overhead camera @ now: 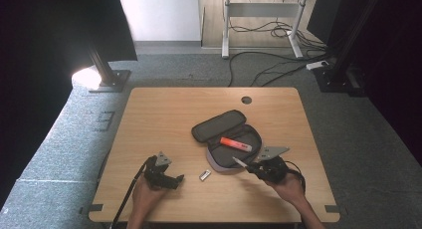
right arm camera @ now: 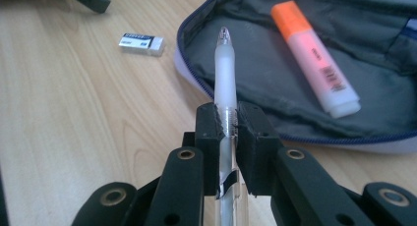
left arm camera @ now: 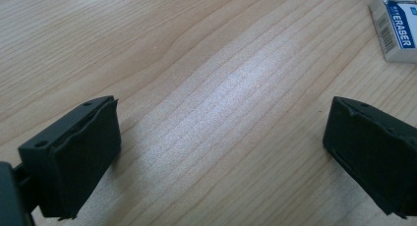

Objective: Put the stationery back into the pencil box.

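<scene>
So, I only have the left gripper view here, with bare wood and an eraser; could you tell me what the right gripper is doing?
Observer: The right gripper is shut on a pen.
Operator: Thanks, and where does the pen point?
Observer: Toward the open pencil case.
Operator: Is anything in the case already?
Observer: Yes, an orange highlighter lies inside it.

A frosted clear pen is clamped between the right gripper's fingers, tip over the rim of the unzipped grey pencil case. An orange highlighter is laid inside. A white eraser is left on the desk.
</scene>
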A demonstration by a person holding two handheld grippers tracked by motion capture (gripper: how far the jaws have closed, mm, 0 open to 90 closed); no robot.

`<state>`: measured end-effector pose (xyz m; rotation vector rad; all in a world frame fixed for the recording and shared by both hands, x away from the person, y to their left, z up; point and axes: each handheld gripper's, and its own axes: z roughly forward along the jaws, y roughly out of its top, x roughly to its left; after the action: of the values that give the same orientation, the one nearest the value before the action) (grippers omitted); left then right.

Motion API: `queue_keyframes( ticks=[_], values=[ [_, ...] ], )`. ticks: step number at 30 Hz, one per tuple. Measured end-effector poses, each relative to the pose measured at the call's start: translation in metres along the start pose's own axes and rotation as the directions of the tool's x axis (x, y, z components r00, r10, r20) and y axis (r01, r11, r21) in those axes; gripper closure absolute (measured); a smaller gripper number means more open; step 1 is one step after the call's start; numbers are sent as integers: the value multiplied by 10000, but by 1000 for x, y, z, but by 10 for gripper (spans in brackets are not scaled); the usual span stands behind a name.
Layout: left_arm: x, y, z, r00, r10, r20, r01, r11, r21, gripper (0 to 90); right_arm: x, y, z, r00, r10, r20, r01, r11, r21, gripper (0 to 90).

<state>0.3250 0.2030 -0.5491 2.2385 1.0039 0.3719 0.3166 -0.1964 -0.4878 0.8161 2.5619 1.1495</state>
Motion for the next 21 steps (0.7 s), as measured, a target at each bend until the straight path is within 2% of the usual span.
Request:
queue_keyframes(
  ticks=[11, 21],
  values=[
    [0, 0, 0, 10000, 11, -3, -11, 10000, 6, 6, -13, 18, 8, 9999, -60, 147, 63, 9998, -214, 782],
    [0, 0, 0, 10000, 10, 4, -10, 10000, 9, 6, -20, 36, 26, 9991, -267, 326, 274, 9994, -208, 782]
  ],
)
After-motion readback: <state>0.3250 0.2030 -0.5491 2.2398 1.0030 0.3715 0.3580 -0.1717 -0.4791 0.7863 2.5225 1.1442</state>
